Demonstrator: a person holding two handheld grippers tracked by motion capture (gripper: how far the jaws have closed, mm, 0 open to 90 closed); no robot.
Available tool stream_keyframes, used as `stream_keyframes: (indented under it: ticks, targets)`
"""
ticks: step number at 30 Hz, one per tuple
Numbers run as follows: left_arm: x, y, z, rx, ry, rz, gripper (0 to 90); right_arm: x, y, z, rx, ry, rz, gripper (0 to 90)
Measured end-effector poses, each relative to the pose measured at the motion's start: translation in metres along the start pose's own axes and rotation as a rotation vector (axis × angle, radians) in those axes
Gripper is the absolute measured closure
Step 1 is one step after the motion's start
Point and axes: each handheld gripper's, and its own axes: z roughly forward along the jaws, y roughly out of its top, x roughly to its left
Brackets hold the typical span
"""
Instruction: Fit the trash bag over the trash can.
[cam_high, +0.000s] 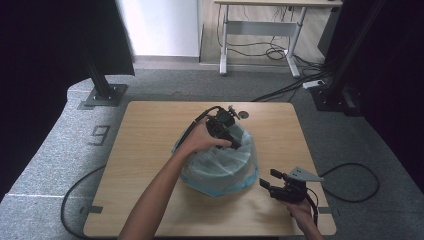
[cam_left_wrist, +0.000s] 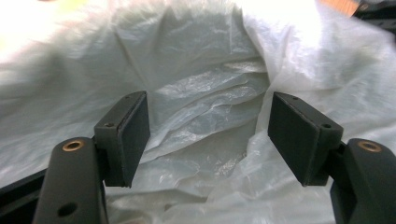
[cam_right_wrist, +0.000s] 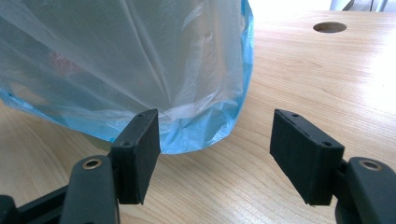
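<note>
Left gripper (cam_high: 235, 145) gapes wide inside my plastic bag (cam_high: 220, 167), right gripper (cam_high: 267, 180) wide open over the wooden table (cam_high: 145, 150), grey carpet (cam_high: 45, 165) around.

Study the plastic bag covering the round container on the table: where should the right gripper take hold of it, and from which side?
Probably the loose blue hem of the plastic bag, where it hangs free just above the table. Come in low and level from the near right, where the right gripper waits open. That edge is thin, slack film that the fingers can pinch; higher up it stretches taut over the container.
</note>
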Motion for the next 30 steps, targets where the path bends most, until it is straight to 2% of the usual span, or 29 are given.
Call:
stream_keyframes:
  ticks: [2,5,8,12,14,18,22,30]
  targets:
    - [-0.001,-0.005,-0.015,-0.041,0.001,-0.001,29.5,0.000,0.000,0.000,0.001,-0.001,-0.002,32.4]
    - [-0.003,-0.015,-0.033,-0.074,0.010,0.003,29.5,0.000,0.000,0.000,0.003,-0.004,-0.004,32.4]
    - [-0.004,-0.027,-0.045,-0.090,0.021,-0.002,29.5,0.000,-0.001,0.001,0.006,-0.005,-0.006,32.4]
    - [-0.002,-0.043,-0.054,-0.085,0.032,-0.001,29.4,0.000,-0.001,0.001,0.010,-0.005,-0.006,32.4]
    - [0.002,-0.051,-0.054,-0.069,0.047,-0.015,29.3,0.001,-0.001,0.002,0.011,-0.006,-0.004,32.3]
    - [0.013,-0.054,-0.047,-0.027,0.064,-0.045,28.8,0.001,-0.002,0.003,0.014,-0.007,-0.006,32.3]
    - [0.017,-0.053,-0.036,0.023,0.071,-0.047,28.4,0.001,-0.002,0.003,0.020,-0.010,-0.009,32.2]
    - [0.022,-0.054,-0.026,0.054,0.067,-0.065,28.4,-0.003,-0.003,0.000,0.016,-0.013,-0.003,32.2]
